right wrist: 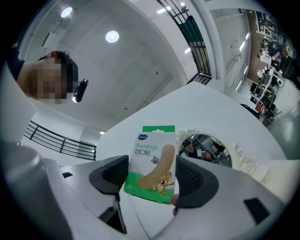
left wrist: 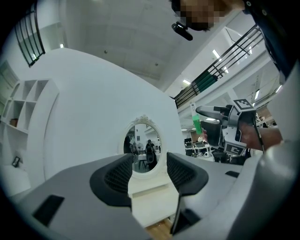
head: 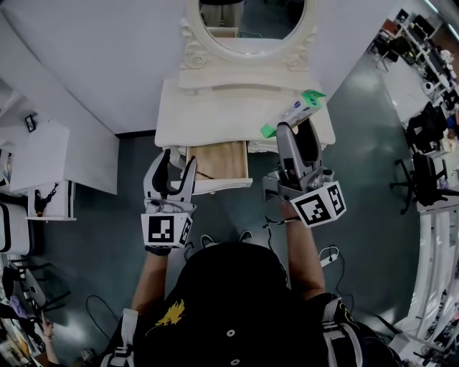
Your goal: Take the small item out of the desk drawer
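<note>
- The white desk [head: 208, 118] stands against the far wall. Its oval mirror [head: 251, 21] rises at the far edge.
- The drawer [head: 219, 161] is pulled out toward the person at the desk's middle. What shows of its wooden floor looks bare.
- The right claw [head: 297, 127] is clamped on a bandage box [head: 295, 112]. It holds the box up over the right part of the desk top, right of the drawer and clear of it.
- The box's long axis runs from between the jaws up and away to the far right. The pads pinch its green near end across the width, and the printed face is turned to that claw's camera.
- The right forearm reaches straight forward from the shoulder, with the claw tipped upward toward the wall and ceiling.
- The left claw [head: 179, 158] hangs just beside the drawer's left front corner. Its jaws are apart and empty, with only the mirror showing between them.
- The item looks to be out already. Setting it down probably falls to the right claw, since the desk top lies directly beneath it.
</note>
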The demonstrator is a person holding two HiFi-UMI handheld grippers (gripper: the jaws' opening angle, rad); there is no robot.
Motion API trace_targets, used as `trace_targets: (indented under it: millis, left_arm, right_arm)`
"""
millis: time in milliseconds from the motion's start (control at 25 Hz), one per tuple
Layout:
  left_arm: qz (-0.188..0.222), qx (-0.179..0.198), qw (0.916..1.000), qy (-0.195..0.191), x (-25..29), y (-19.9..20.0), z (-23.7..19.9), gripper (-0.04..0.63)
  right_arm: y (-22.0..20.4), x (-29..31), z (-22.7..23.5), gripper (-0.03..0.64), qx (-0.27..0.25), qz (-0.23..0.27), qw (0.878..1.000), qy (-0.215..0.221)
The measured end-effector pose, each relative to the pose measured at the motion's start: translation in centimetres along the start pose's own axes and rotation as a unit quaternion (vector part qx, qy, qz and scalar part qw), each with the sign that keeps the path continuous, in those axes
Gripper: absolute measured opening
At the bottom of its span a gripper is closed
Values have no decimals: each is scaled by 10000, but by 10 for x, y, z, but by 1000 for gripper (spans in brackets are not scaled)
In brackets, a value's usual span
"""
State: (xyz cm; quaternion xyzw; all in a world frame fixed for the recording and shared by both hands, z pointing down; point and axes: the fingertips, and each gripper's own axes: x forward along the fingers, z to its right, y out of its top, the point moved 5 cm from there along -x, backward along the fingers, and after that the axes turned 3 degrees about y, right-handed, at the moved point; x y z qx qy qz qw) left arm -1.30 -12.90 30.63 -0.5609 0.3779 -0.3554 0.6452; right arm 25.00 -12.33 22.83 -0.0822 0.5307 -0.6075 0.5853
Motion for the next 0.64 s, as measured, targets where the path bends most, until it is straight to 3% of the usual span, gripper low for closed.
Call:
trace_targets:
  millis: [640]
  left_arm:
    - [-216,35,9998,5,-1,-21,4,236]
  right_arm:
    - [-16,-17,19,327,-89,-251,9994,-237]
